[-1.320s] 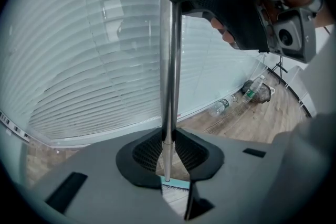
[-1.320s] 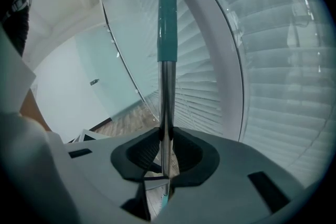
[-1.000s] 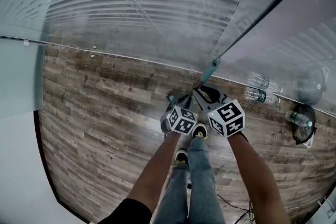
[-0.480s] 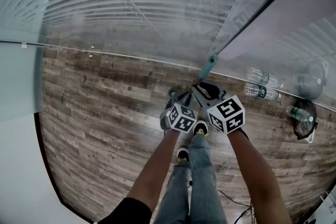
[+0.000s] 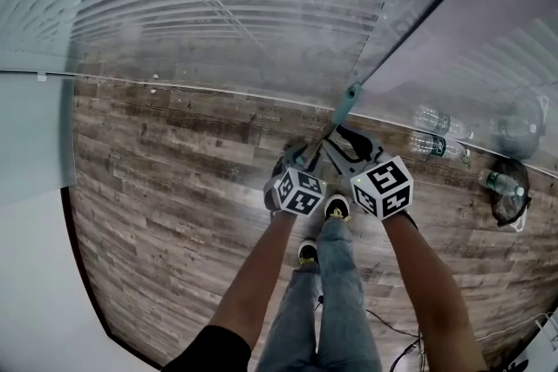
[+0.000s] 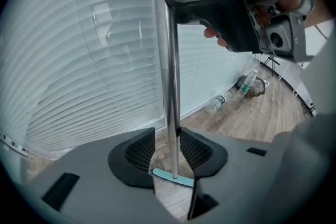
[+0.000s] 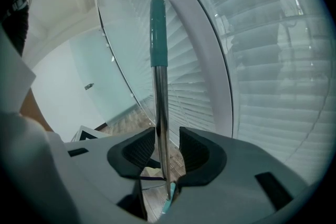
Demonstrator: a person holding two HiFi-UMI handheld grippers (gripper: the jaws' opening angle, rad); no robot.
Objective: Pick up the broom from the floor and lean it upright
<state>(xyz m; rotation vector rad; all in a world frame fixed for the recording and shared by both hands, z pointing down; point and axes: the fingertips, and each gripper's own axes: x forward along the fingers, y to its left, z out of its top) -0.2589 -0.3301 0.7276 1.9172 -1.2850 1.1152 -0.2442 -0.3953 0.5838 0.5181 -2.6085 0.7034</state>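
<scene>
The broom stands upright against the window glass. Its metal pole (image 6: pixel 171 76) runs down to a teal head (image 6: pixel 173 178) on the wood floor, and its teal grip (image 7: pixel 158 34) is at the top (image 5: pixel 347 106). My left gripper (image 6: pixel 168 152) has its jaws around the pole low down; they are opening, with a gap on the left side. My right gripper (image 7: pixel 168 152) is around the pole (image 7: pixel 161 113) higher up, its jaws also opening, with a gap on the right side. In the head view the left gripper (image 5: pixel 301 157) and right gripper (image 5: pixel 343 145) sit side by side at the pole.
A glass wall with blinds (image 5: pixel 244 4) and a dark frame post (image 5: pixel 436 4) stands just behind the broom. Plastic bottles (image 5: pixel 433 145) and a dark bag (image 5: pixel 507 198) lie along the wall to the right. The person's shoes (image 5: pixel 336 206) are below the grippers, with cables (image 5: pixel 392 344) behind.
Both hands sit slightly lower in the head view. The broom stands in the same place against the glass.
</scene>
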